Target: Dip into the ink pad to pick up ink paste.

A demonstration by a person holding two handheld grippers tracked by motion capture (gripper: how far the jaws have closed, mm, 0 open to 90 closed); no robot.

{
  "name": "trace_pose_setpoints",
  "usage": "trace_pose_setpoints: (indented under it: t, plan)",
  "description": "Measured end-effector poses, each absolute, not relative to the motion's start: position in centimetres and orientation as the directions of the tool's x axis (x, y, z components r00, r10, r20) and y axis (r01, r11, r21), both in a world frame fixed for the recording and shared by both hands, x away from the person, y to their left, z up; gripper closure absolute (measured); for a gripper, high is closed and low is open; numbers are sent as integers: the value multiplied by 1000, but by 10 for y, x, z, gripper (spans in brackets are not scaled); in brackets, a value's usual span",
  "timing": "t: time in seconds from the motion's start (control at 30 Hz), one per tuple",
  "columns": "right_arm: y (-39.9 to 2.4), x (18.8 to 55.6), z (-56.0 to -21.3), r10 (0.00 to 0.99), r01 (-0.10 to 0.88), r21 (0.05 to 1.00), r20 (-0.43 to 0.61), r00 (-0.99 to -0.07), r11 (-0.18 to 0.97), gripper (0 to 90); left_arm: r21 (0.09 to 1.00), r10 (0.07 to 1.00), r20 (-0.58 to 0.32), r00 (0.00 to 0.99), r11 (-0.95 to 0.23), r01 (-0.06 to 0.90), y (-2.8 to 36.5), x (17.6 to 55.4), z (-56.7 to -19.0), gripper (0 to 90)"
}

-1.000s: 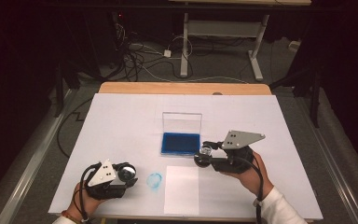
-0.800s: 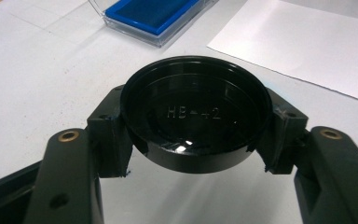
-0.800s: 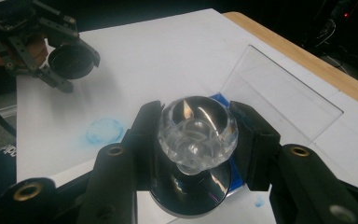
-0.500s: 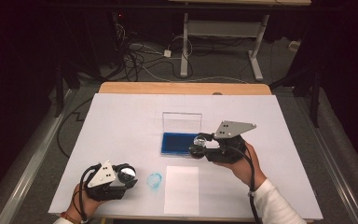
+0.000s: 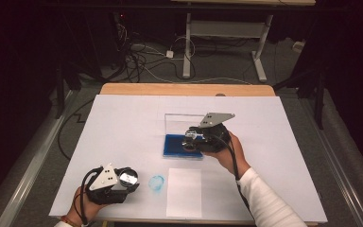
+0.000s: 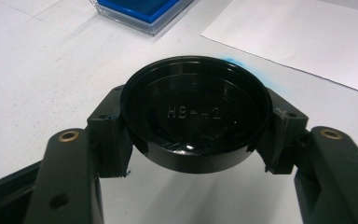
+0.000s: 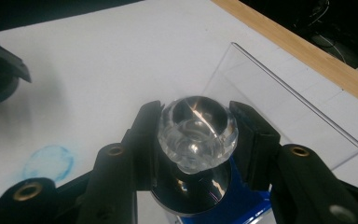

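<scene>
right gripper [image 5: 189, 140] clamped on clear-handled stamp [image 7: 198, 128] | shifted left and far onto blue ink pad [image 5: 175, 145] since 1 s ago | inking judged underway | left gripper [image 6: 193, 154] clamped on black cap [image 6: 195, 114], unmoved

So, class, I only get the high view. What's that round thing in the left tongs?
Observer: A black round cap, hollow side up, clamped in the left tongs. HB-42 is embossed inside it.
Operator: And what are the right tongs holding?
Observer: The right tongs are closed on the faceted knob of a clear stamp, over the blue ink pad.
</scene>
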State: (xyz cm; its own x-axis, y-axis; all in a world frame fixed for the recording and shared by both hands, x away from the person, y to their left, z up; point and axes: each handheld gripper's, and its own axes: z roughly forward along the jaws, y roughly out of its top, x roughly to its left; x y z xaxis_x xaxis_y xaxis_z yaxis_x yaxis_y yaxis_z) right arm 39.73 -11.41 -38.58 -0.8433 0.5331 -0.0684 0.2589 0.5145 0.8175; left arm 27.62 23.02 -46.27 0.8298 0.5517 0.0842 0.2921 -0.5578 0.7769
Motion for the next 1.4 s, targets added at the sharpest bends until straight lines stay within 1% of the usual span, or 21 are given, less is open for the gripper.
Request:
trace_pose_setpoints:
  t: [0.2, 0.53, 0.83, 0.97, 1.27, 1.4]
  plan:
    - [-102, 410, -397, 535, 276, 792, -74, -842, 544, 568, 779, 548, 73, 833, -553, 295, 230, 277, -464, 362]
    - [-108, 416, -394, 559, 298, 782, -77, -826, 547, 567, 789, 555, 68, 829, -539, 296, 233, 278, -461, 362]
    - [-109, 425, -404, 578, 333, 765, -62, -813, 551, 567, 783, 550, 66, 833, -546, 298, 232, 279, -462, 361]
    - [-110, 431, -412, 598, 363, 753, -50, -800, 549, 567, 782, 548, 66, 834, -548, 298, 233, 279, -462, 361]
    - [-110, 433, -426, 599, 378, 734, -49, -799, 564, 567, 777, 554, 77, 829, -555, 299, 232, 278, -463, 361]
    - [-112, 434, -427, 599, 382, 741, -34, -800, 553, 567, 776, 552, 75, 830, -556, 299, 232, 279, -463, 361]
